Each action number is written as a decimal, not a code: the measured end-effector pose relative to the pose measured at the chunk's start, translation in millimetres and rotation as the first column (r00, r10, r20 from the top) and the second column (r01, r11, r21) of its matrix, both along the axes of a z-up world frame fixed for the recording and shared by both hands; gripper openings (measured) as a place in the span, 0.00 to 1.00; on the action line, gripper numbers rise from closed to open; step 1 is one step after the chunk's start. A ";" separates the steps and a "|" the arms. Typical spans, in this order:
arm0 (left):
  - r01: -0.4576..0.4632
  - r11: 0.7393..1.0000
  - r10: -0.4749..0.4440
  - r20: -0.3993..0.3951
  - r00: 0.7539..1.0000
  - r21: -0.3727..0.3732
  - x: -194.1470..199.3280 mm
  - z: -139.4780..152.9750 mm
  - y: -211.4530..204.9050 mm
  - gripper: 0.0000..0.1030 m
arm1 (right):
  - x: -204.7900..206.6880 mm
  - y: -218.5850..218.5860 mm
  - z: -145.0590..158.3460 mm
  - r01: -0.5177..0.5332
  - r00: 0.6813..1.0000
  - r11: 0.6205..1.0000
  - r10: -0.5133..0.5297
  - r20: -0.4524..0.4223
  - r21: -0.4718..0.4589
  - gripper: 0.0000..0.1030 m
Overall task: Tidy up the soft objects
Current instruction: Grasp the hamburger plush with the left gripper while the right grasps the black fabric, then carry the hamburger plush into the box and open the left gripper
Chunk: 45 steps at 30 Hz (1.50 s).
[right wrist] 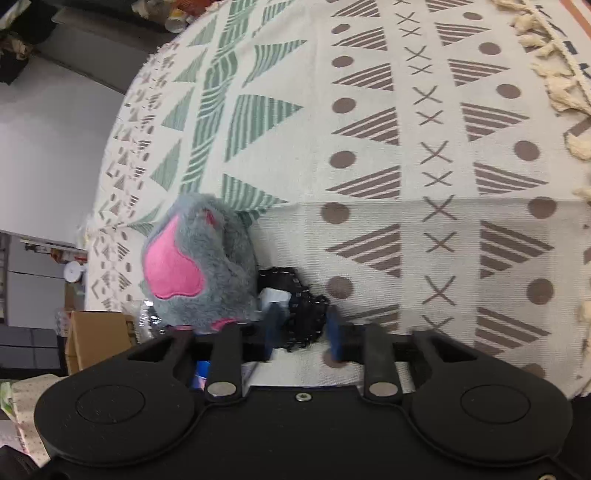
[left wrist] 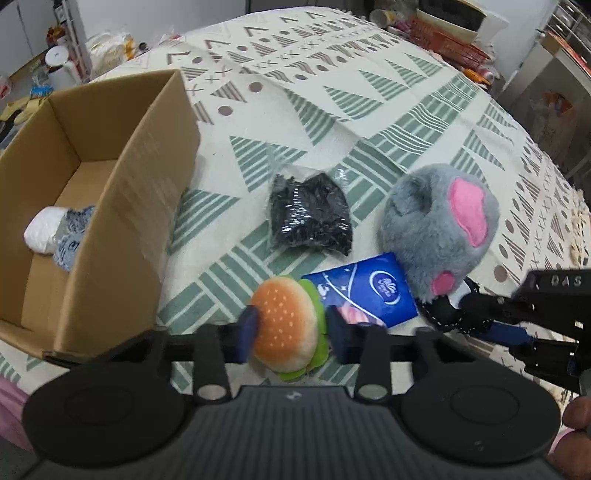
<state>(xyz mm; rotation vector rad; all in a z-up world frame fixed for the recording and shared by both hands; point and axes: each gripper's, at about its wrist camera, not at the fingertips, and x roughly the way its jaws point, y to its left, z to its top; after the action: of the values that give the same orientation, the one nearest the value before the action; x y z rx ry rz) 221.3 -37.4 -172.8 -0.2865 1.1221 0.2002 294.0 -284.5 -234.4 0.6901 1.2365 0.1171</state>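
A plush burger (left wrist: 286, 325) sits between the blue pads of my left gripper (left wrist: 293, 332), which is shut on it just above the patterned cloth. Behind it lie a blue tissue pack (left wrist: 369, 295), a black item in clear wrap (left wrist: 310, 218) and a grey plush with pink patches (left wrist: 439, 229). My right gripper (left wrist: 476, 317) reaches in from the right and is shut on a black dotted fabric piece (left wrist: 443, 314). In the right wrist view that fabric piece (right wrist: 306, 317) fills my right gripper (right wrist: 304, 328), beside the grey plush (right wrist: 199, 266).
An open cardboard box (left wrist: 122, 206) stands at the left on the cloth, holding a white bundle (left wrist: 42, 229) and a blue-grey cloth (left wrist: 72, 240). The same box (right wrist: 96, 332) shows small in the right wrist view. Household clutter lines the table's far edge (left wrist: 443, 33).
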 end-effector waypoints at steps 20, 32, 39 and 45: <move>-0.001 1.000 0.005 0.151 0.989 -0.029 -21.9 59.4 7.7 0.18 | -27.9 -20.0 61.9 0.098 0.942 0.994 -0.107 0.319 0.044 0.09; -0.025 0.999 0.031 0.253 0.967 -0.028 -32.9 95.1 31.7 0.18 | -41.4 12.9 94.8 -0.009 0.866 1.000 0.015 0.500 -0.014 0.09; -0.067 0.997 0.072 0.269 0.961 -0.026 -35.5 101.6 58.3 0.18 | -48.0 33.5 111.2 -0.079 0.793 0.996 0.089 0.602 -0.043 0.09; -0.101 0.994 0.109 0.288 0.951 -0.042 -40.3 106.3 82.0 0.18 | -52.5 47.3 114.4 -0.128 0.761 0.990 0.137 0.634 -0.060 0.09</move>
<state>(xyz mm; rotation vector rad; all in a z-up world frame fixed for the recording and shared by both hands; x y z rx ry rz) 181.0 44.5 -66.5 -0.3868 0.8192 0.2297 241.6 -237.2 -120.0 0.4837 0.6180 0.4291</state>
